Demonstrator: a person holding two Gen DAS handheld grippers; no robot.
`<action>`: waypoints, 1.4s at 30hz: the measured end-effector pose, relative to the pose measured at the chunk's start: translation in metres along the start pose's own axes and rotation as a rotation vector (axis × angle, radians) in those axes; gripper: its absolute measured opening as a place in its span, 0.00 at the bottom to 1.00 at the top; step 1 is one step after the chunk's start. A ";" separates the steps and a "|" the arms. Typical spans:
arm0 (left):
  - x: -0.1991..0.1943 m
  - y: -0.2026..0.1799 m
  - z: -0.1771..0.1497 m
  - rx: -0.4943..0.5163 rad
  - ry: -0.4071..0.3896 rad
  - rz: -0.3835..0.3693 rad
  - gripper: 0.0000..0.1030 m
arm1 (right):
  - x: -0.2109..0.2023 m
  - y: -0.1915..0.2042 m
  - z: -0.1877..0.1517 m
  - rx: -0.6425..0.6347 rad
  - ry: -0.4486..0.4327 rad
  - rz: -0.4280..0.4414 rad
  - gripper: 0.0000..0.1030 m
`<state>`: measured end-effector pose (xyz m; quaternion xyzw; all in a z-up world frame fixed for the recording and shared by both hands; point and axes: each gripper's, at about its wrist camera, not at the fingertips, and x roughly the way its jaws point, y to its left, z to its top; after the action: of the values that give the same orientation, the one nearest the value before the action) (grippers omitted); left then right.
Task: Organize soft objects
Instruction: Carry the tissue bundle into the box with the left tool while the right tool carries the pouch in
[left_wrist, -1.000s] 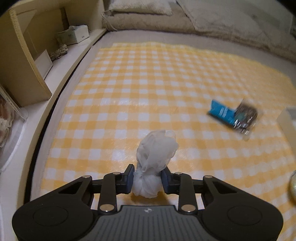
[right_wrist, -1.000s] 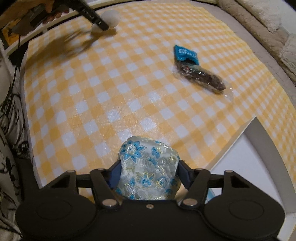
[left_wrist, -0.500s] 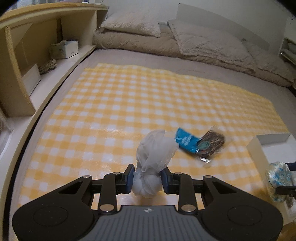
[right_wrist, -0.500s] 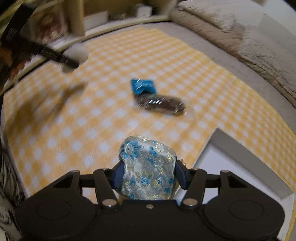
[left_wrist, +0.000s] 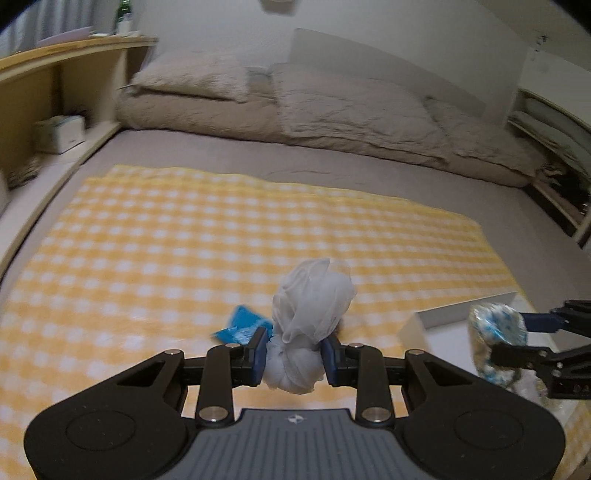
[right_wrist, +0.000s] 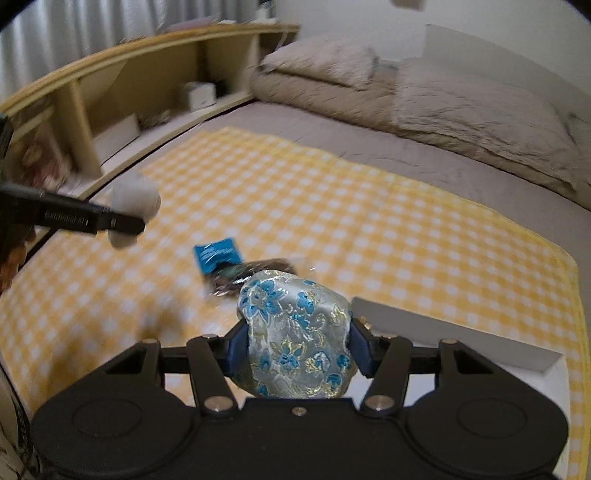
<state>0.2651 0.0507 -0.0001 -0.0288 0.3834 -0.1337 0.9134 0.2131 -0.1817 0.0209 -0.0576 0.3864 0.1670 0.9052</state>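
My left gripper (left_wrist: 295, 356) is shut on a white knotted cloth bundle (left_wrist: 310, 317) and holds it above the yellow checked cloth (left_wrist: 184, 236). It also shows in the right wrist view (right_wrist: 135, 206). My right gripper (right_wrist: 295, 349) is shut on a silver pouch with blue flowers (right_wrist: 295, 332), held over the near edge of a white box (right_wrist: 461, 347). The pouch (left_wrist: 495, 332) and the box (left_wrist: 461, 317) also show at the right of the left wrist view. A blue and dark snack packet (right_wrist: 229, 258) lies on the cloth between the grippers.
Beige pillows and a folded duvet (left_wrist: 332, 110) lie at the head of the bed. A wooden shelf unit (right_wrist: 129, 92) with a tissue box (left_wrist: 61, 133) runs along the left side. The grey sheet (left_wrist: 332, 173) borders the checked cloth.
Both grippers have lifted and tilted up, so the pillows and wall have come into view. The left gripper has moved right toward the box. Both still hold their objects.
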 end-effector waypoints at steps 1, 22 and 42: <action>0.003 -0.008 0.001 0.006 0.000 -0.014 0.31 | -0.001 -0.004 0.000 0.012 -0.005 -0.006 0.56; 0.091 -0.133 -0.018 -0.062 0.204 -0.282 0.31 | -0.006 -0.097 -0.021 0.277 0.027 -0.137 0.56; 0.128 -0.126 -0.041 -0.177 0.276 -0.329 0.46 | 0.059 -0.114 -0.020 0.322 0.207 -0.180 0.56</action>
<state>0.2941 -0.1031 -0.0979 -0.1523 0.5051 -0.2493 0.8121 0.2767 -0.2784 -0.0382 0.0368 0.4926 0.0147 0.8694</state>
